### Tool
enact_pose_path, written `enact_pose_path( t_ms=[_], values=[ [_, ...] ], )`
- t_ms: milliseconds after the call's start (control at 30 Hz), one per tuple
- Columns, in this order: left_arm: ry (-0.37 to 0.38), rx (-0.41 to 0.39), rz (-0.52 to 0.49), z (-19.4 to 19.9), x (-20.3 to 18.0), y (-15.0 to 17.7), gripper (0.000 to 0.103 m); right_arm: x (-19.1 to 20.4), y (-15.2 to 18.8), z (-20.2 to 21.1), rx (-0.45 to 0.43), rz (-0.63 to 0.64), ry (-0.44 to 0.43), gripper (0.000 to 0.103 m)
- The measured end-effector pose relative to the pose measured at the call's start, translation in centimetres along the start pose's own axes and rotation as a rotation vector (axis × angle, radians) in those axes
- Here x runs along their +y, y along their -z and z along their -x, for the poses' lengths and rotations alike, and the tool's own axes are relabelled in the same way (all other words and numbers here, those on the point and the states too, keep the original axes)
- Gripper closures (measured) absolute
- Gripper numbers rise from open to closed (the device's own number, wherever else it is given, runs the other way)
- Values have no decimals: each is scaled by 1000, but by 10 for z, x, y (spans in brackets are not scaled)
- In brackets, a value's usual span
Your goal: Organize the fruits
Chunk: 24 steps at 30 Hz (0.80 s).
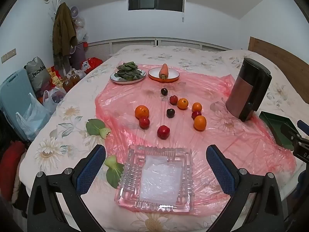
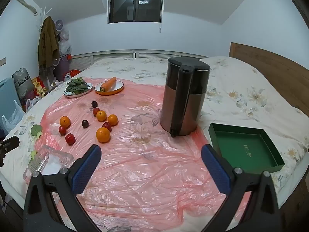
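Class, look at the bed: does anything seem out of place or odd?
Yes: two loose green leaves lie on the bedspread left of the pink sheet, away from the plate of greens.

A plastic sheet (image 2: 146, 166) lies spread over the bed (image 2: 241, 89). At its far edge stand two plates side by side — the left plate (image 1: 127, 79) bears a heap of leafy greens (image 1: 128, 70), the right plate (image 1: 163, 77) a carrot (image 1: 164, 70). Nearer, in the middle of the sheet, lies a loose cluster of fruit: four oranges (image 1: 142, 112) and six smaller round fruits (image 1: 163, 132), some touching. A glass dish (image 1: 154, 179) sits at the near edge, nearer the camera than the cluster. Two loose leaves (image 1: 96, 127) lie left of the sheet. A kettle (image 2: 184, 96) stands right of the fruit — an open box (image 2: 245, 148) lies right of it, nearer.
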<state>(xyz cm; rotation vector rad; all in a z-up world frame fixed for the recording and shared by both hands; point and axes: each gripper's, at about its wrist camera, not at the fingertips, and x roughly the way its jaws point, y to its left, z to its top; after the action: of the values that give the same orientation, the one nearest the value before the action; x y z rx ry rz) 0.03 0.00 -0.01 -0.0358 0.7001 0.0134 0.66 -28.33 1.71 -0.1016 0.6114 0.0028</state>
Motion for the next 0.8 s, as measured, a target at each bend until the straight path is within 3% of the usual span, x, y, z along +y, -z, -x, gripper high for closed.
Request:
enact_pose_path(
  t_ms=[800],
  values=[
    [3,2,4,0,0,0,1,2,3,-3,7,2,2,0]
  ],
)
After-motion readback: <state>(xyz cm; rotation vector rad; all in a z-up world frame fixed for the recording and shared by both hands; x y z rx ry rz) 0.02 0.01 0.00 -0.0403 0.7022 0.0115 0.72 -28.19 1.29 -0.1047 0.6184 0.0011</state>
